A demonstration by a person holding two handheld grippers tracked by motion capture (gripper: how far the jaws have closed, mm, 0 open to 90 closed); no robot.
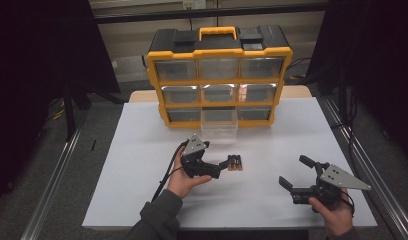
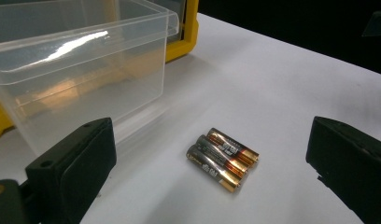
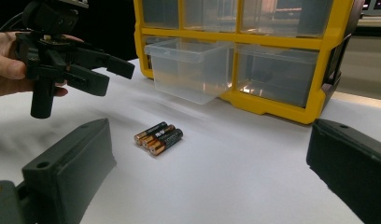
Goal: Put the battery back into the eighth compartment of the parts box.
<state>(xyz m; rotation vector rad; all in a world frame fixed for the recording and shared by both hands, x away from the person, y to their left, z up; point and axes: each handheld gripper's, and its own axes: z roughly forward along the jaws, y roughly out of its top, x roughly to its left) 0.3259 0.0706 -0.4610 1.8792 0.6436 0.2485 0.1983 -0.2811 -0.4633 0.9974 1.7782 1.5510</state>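
The left gripper (image 1: pixel 231 163) is hovering wide open and empty just left of the three AAA batteries (image 1: pixel 235 162), which are lying side by side in front of the pulled-out clear drawer (image 1: pixel 219 125). Grasping them seems next, needing a descent and closing. The right gripper (image 1: pixel 292 172) is waiting further right, open, holding nothing.

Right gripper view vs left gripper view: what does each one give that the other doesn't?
The right gripper view alone brings the left gripper held in a hand, its jaws apart above the table, plus several closed drawers of the yellow organizer.

The left gripper view alone gives a close look at the batteries' printed labels and into the pulled-out clear drawer, whose visible part looks bare.

Both share the three batteries lying side by side on the white tabletop, the open drawer beyond them, and each camera's own two black jaws spread wide.
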